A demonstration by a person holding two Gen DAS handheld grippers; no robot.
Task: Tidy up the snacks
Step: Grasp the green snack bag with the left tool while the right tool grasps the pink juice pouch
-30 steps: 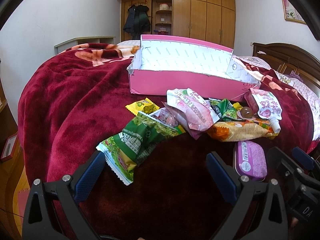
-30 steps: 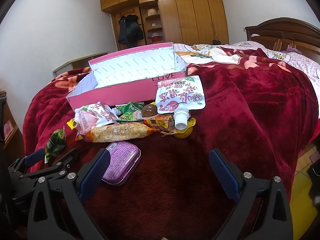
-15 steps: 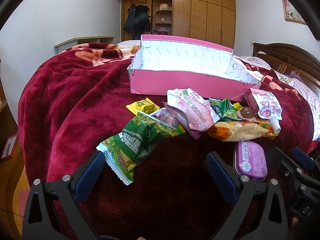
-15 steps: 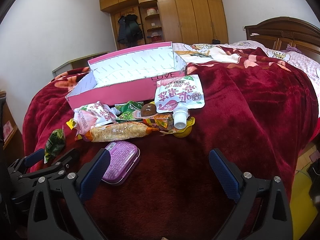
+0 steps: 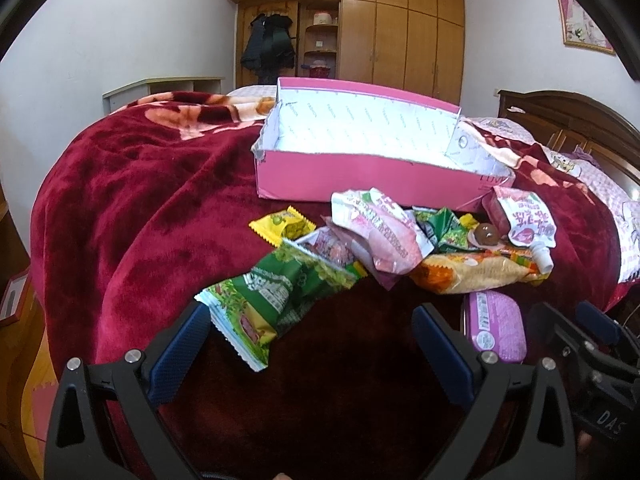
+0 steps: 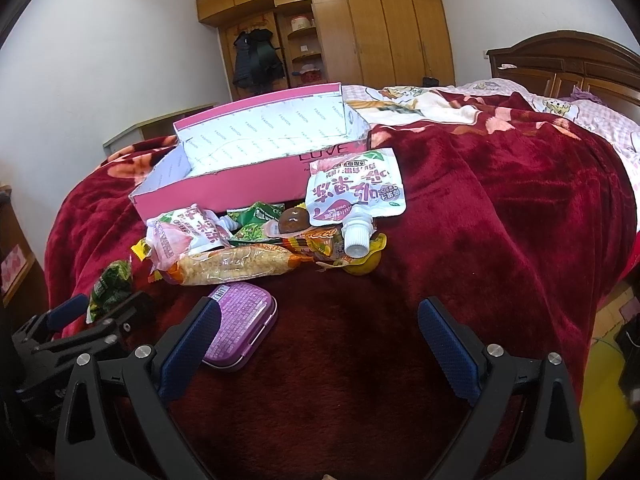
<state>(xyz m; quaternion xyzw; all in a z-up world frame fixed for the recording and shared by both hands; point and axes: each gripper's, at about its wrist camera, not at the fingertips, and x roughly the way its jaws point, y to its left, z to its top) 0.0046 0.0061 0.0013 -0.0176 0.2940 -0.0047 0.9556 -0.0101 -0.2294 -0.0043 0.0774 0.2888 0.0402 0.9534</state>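
Both tongs, left tongs (image 5: 308, 334) and right tongs (image 6: 320, 330), apart (nothing gripped) over bare blanket (image 6: 500, 208) before the snack pile (image 6: 256, 240).

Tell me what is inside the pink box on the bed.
The pink box shows only its white printed lining, and no snacks are visible inside. Its near wall hides the front strip of the floor in both views, so that part cannot be checked.

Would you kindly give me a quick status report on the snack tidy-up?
Left gripper open, right gripper open, both empty. Snacks piled before pink box, none visibly boxed. Path clear.
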